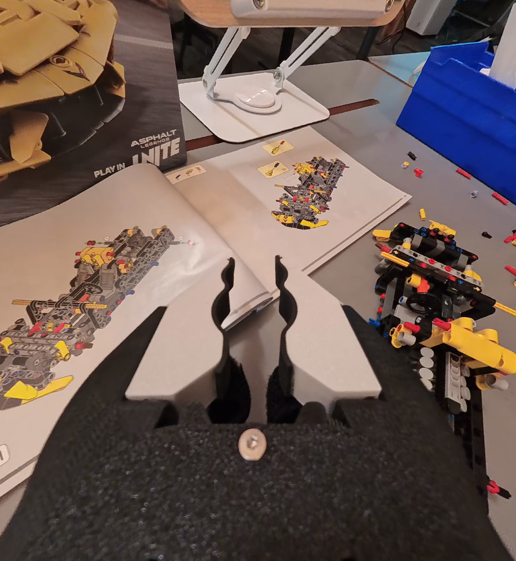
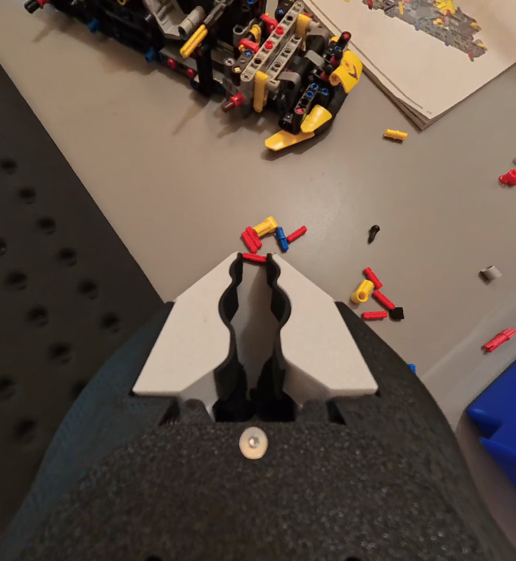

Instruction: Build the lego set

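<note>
Pins lay scattered over the grey table (image 2: 147,188), and the right gripper (image 2: 254,258) had its tips at one of them — a short red pin (image 2: 254,258) that sat crosswise between the two fingertips, which looked nipped onto its ends, though contact on the right side was hard to confirm. Just beyond it lay a small cluster: more red pins, a yellow connector (image 2: 265,226) and a blue pin (image 2: 281,238), close enough to be knocked. Such a pin would be light, rigid and smooth, so it would likely squirt sideways or roll under an off-centre pinch; gripping across its length near the middle seemed safest. The left gripper (image 1: 253,259) hovered over the open instruction booklet (image 1: 147,212), jaws apart and empty. The half-built chassis (image 1: 433,291) in black, grey and yellow rested on the table to the right of the booklet — heavier, stiff along its beams, yet with protruding axles and yellow panels that would probably pop off if grabbed; the perforated grey beam (image 2: 270,59) across its frame looked the sounder hold. A blue bin (image 1: 475,121) stood behind the loose parts.
</note>
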Demonstrator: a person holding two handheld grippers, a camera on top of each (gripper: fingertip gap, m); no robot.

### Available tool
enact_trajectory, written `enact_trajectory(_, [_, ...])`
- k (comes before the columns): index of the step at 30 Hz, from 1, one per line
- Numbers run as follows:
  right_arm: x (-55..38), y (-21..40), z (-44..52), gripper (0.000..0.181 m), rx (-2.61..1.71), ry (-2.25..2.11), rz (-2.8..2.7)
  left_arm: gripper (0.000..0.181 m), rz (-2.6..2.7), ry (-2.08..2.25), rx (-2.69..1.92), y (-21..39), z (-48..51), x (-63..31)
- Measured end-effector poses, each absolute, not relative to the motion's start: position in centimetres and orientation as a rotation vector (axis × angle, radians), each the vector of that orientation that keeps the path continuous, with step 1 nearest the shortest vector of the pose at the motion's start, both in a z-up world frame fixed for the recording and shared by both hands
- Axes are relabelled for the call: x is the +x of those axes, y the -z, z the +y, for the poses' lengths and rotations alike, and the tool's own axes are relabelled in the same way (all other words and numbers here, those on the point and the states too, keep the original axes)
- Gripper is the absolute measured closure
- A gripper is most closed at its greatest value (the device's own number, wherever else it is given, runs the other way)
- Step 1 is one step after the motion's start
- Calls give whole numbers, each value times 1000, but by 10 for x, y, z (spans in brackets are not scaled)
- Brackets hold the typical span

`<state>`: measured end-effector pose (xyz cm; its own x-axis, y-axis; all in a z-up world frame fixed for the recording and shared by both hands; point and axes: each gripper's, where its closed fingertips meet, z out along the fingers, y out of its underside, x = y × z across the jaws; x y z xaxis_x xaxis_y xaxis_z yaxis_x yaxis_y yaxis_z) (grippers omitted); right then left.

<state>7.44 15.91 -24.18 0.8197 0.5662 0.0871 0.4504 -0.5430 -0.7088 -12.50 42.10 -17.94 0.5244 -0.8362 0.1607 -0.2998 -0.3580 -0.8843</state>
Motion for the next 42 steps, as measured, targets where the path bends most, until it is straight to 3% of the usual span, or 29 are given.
enact_trajectory(7, [15,212,163,167,-2167,-354,-772,154,923,786,-1906,179,423,-127])
enact_trajectory(22, [-54,243,198,165,-2207,-367,-1026,154,920,771,-1932,184,428,-132])
enact_trajectory(25, [-44,236,197,152,-2203,-370,-975,154,926,773,-1934,185,427,-131])
enact_trajectory(34, [113,218,188,155,-2217,-95,-361,154,965,759,-1927,187,421,-126])
enact_trajectory(42, [142,236,180,159,-2288,-39,-222,154,960,748,-1939,190,424,-128])
